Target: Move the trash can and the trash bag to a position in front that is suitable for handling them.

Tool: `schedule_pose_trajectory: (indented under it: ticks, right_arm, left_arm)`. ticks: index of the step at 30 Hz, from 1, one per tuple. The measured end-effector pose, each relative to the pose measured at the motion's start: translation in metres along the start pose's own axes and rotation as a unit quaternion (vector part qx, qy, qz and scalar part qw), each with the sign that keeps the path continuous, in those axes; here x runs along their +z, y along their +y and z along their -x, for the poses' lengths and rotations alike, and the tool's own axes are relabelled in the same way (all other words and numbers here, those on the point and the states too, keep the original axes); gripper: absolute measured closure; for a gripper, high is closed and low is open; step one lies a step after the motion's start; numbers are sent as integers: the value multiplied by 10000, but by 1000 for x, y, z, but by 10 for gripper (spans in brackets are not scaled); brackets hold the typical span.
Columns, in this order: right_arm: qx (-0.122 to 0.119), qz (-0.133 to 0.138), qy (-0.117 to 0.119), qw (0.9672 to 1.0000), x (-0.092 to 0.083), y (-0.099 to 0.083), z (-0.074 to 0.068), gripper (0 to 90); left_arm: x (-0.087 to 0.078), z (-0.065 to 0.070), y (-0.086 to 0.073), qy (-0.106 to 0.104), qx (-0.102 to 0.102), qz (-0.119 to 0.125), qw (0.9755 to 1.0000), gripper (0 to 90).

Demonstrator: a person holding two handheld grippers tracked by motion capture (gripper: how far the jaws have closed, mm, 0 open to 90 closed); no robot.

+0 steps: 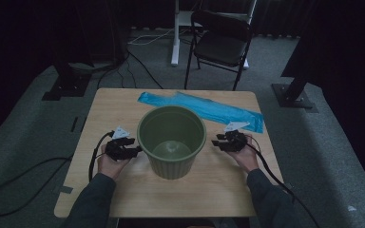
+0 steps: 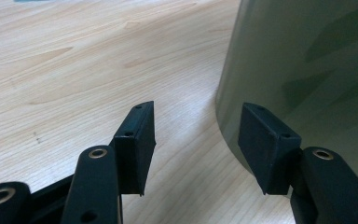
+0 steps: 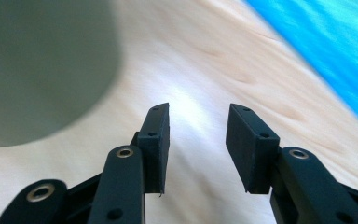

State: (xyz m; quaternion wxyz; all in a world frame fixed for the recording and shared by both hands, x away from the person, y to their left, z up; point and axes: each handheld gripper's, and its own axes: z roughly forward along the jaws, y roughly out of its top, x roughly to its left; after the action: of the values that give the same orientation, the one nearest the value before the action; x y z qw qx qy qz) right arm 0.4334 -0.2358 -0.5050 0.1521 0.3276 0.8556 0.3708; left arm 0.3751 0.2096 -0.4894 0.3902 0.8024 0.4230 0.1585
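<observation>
The wooden surface carries a green plastic bin at its middle, upright and empty; it looks light and stiff, best taken by the rim. A blue bag, probably thin and slippery, lies behind it. The left hand-held gripper sits just beside the bin's wall, jaws apart; the right hand-held gripper, near its other side, also gapes empty.

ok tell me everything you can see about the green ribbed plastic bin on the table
The green ribbed plastic bin is a round, bucket-shaped container, wider at its rolled rim than at its base, with fine vertical ribs down the wall. It looks like matte olive plastic. It stands upright and open near the middle of the light wooden table, and nothing shows inside on its bottom. The flat blue plastic bag lies behind it. The left gripper sits close against its wall; whether it touches is unclear.
</observation>
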Motion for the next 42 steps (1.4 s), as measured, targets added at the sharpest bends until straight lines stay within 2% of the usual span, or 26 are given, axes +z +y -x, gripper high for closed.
schedule_pose_trajectory:
  ticks: [1,2,3,4,5,6,8,9,13,14,15,17,19,24,28,33,35,36,37,38,42]
  right_arm:
    - [0,0,0,10000,0,0,0,591]
    - [102,-98,-228,9996,0,-2,16,591]
    - [102,-98,-228,9996,0,-2,16,591]
    - [131,-116,-301,9994,1,-3,21,591]
    - [233,-195,-499,9983,1,-4,36,571]
    - [233,-195,-499,9983,1,-4,36,571]
    - [421,-222,-659,9967,0,-5,52,556]
    - [527,-281,-812,9949,1,-7,64,526]
    - [759,-365,-992,9915,6,-9,83,490]
    - [759,-365,-992,9915,6,-9,83,490]
    - [855,-425,-1087,9895,10,-9,91,481]
    - [855,-425,-1087,9895,10,-9,91,481]
    - [890,-551,-1208,9871,17,-7,98,469]
    - [939,-783,-1295,9840,24,-5,107,471]
    - [1041,-915,-1242,9825,30,-6,114,477]
    - [1360,-898,-1104,9804,31,-6,120,521]
    - [1374,-922,-1112,9799,31,-6,121,545]
    - [1380,-930,-1121,9797,31,-5,122,580]
    - [1442,-1013,-1162,9775,30,-4,123,658]
    - [1462,-1049,-1183,9765,30,-3,124,699]
    - [1442,-1141,-1215,9754,30,-1,122,853]
  left_arm:
    - [0,-1,0,11,-18,7,10000,461]
    - [0,-2,-1,33,-41,9,10000,461]
    - [0,-2,-1,33,-41,9,10000,461]
    - [0,-3,-1,45,-44,4,10000,461]
    - [0,-3,-1,44,-45,7,10000,461]
    - [0,-3,-1,44,-45,7,10000,461]
    - [0,-3,-2,48,-29,-1,10000,461]
    - [1,-3,-2,51,-10,-25,10000,461]
    - [3,-2,-2,40,13,-49,10000,461]
    - [3,-2,-2,40,13,-49,10000,461]
    - [3,-2,-2,37,20,-49,10000,461]
    - [3,-2,-2,32,20,-44,10000,461]
    - [3,-2,-2,38,28,-39,10000,461]
    - [2,-3,-2,58,49,-40,10000,461]
    - [1,-2,-2,65,36,-27,10000,461]
    - [2,-2,-3,62,27,-41,10000,461]
    - [2,-2,-3,65,34,-51,10000,461]
    - [2,-2,-3,70,51,-57,9999,461]
    - [2,-2,-3,75,59,-56,9999,461]
    - [2,-1,-3,79,62,-52,9999,461]
    - [2,-2,-3,81,64,-42,9999,461]
